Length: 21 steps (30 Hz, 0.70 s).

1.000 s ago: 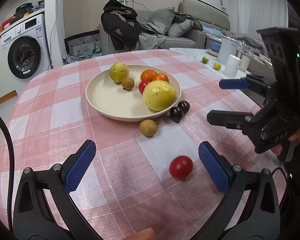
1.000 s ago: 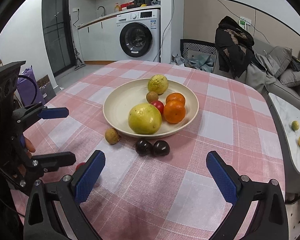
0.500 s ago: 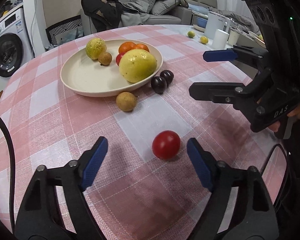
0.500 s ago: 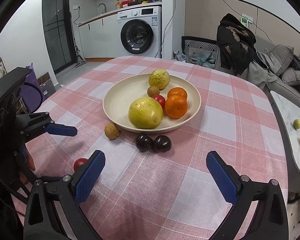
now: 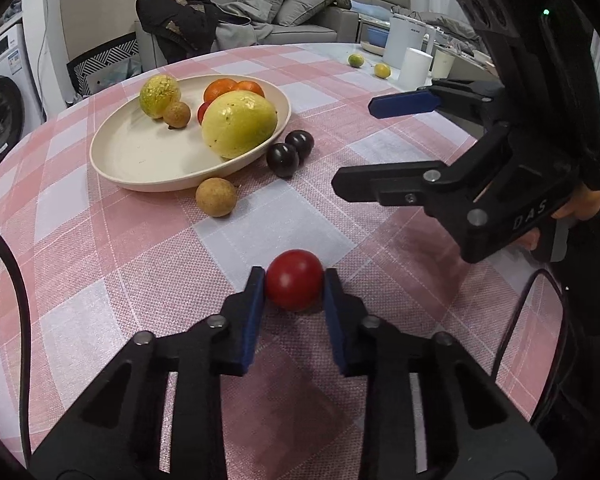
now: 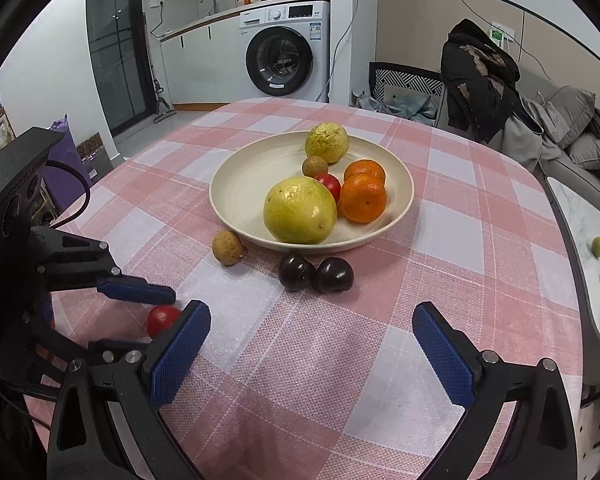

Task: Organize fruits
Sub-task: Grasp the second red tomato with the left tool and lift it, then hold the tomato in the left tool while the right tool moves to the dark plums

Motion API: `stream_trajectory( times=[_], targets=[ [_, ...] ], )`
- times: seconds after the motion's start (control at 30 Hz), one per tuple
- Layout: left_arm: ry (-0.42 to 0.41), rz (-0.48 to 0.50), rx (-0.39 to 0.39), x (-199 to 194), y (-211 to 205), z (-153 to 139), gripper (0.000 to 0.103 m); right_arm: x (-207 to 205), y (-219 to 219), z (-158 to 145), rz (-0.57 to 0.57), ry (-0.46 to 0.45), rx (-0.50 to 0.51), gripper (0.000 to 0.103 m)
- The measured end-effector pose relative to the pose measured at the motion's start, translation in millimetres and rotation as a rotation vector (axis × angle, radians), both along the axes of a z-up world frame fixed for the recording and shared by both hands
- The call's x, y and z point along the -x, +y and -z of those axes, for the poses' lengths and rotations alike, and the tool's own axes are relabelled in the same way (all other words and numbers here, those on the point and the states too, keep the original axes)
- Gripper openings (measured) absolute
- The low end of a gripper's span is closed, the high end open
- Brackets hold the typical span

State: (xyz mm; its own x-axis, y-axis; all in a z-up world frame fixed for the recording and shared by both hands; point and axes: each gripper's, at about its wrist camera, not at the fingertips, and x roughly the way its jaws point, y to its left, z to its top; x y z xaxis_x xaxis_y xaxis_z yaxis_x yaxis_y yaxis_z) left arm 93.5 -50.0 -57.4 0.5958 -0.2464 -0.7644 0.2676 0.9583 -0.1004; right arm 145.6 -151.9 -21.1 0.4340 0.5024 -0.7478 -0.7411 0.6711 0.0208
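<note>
Checked pink-and-white tablecloth (image 5: 112,248) on a round table; sofa and washing machine behind.

Item 1, nearest: left tongs (image 5: 294,286), jaws just closed, both blue pads pressed on a small red tomato (image 5: 294,285) that sits on the cloth between the tips. Judged: grip made, lift pending. Squeeze lightly, as the skin looks soft, and raise straight up before travelling.

Item 2, right of the left tongs: right tongs (image 6: 312,348), jaws wide apart, nothing between them.

Item 3, beyond the tips: brown longan (image 5: 216,196) and two dark plums (image 5: 290,152), loose on the cloth just beside the plate.

Item 4, farthest: cream plate (image 5: 140,160) holding other fruit. Carry the tomato over the longan, set it down on the bare left part.
</note>
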Motion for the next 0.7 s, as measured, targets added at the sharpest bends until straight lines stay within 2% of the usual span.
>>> stream_trajectory(
  times=[0.17,0.3,0.47,0.57,0.7],
  targets=[
    [-0.038,-0.023,0.034,1.9,8.5,-8.9,0.025,-3.6,-1.5,1.9,0.016,0.008,-0.003,0.103],
    [-0.090,-0.082,0.059,3.3,22.6,-18.4,0.025,-7.5,-3.6,2.2,0.039,0.004,0.000,0.103],
    [-0.112,-0.138,0.077,2.0,35.8,-21.7,0.025,-22.1,-5.4,4.6,0.150,-0.048,0.087,0.103],
    [-0.111,-0.145,0.083,1.0,39.0,-21.2,0.025,-37.3,-9.2,8.3,0.212,-0.038,0.104,0.102],
    [-0.110,-0.146,0.085,1.8,39.7,-20.1,0.025,-44.9,-5.2,16.3,0.216,-0.050,0.160,0.102]
  ],
)
